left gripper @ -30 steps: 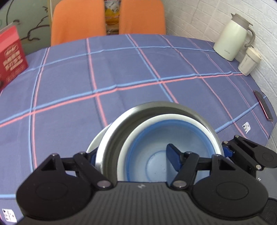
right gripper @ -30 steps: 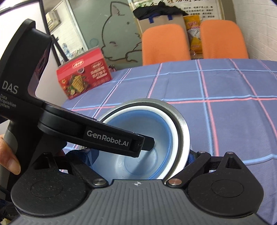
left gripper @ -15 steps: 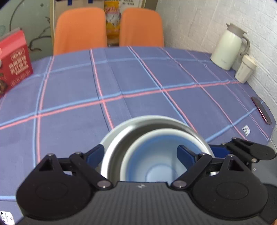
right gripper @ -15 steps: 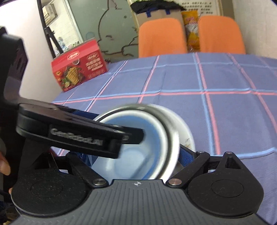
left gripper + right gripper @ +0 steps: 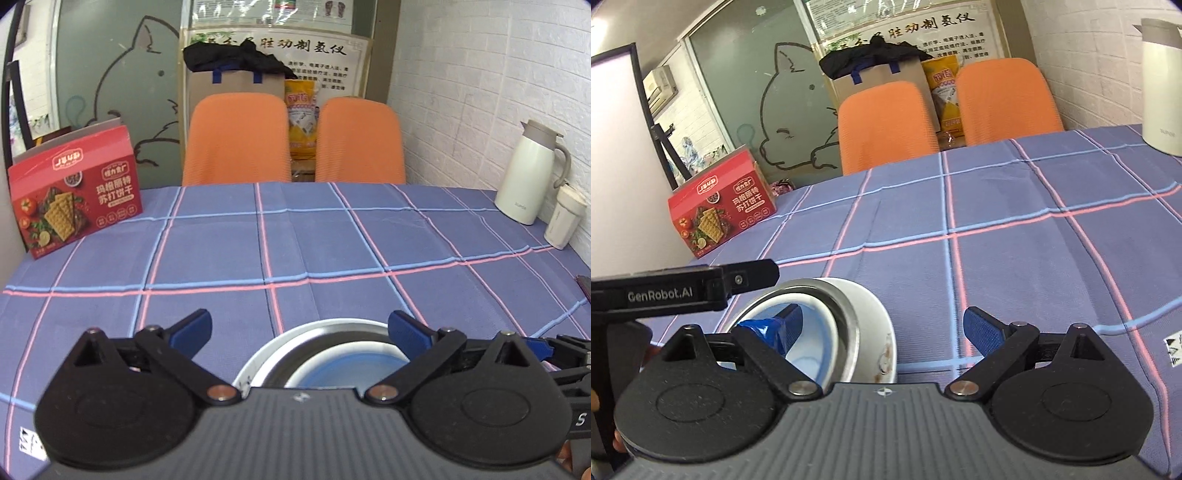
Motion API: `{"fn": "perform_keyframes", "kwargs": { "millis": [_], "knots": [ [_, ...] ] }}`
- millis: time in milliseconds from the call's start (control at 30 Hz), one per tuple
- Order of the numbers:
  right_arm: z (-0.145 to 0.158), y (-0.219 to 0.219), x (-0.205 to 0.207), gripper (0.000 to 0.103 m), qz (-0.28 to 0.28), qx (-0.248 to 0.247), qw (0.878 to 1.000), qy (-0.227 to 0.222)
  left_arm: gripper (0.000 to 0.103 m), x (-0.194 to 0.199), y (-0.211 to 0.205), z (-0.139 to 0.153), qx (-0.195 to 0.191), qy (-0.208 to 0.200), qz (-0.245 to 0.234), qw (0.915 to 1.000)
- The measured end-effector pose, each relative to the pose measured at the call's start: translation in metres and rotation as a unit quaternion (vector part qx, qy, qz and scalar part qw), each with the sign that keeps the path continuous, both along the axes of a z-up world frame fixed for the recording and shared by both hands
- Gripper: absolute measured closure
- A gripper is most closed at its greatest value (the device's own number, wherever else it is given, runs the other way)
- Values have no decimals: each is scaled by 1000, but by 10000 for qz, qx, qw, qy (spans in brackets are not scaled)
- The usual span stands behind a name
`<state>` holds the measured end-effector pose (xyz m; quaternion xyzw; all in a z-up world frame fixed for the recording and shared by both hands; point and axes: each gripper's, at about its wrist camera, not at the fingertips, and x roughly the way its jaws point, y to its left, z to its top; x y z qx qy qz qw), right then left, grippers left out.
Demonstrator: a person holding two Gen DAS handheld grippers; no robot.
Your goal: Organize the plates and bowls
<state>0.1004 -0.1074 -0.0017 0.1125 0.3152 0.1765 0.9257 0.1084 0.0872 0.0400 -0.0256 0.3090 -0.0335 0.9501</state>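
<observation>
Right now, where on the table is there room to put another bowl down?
The big middle of the tablecloth is bare, between the red cracker box on the left and the white jug and cup on the right. The far edge by the orange chairs is bare too. It is crowded up front, where the stacked bowls sit by both open grippers.

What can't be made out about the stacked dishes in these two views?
- Left wrist: near half of the blue bowl, steel bowl and white plate, hidden by the left tool body.
- Right wrist: blue bowl's floor, hidden by the right tool.
- Brown marks on the plate: too small to identify.
</observation>
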Motion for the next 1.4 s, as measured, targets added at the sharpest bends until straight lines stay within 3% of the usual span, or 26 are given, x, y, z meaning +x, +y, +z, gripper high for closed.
{"fn": "perform_keyframes", "kwargs": {
  "millis": [233,400,700,1067,1400],
  "knots": [
    [-5,-24,-16,22,-340,116,9994,11,3,-25,-16,5,73,-260,242,9993],
    [-6,-39,-43,21,-551,315,9980,-47,3,-64,-31,9,230,-549,298,9978],
    [-22,-55,-116,21,-788,484,9954,-268,3,-147,-60,-11,287,-780,-30,9965],
    [-42,-62,-180,21,-1025,-20,9939,-399,3,-223,-64,-34,309,-874,41,9957],
    [-44,-65,-198,21,-1131,-79,9918,-594,3,-235,-69,-37,324,-924,-83,9952]
  ]
}}
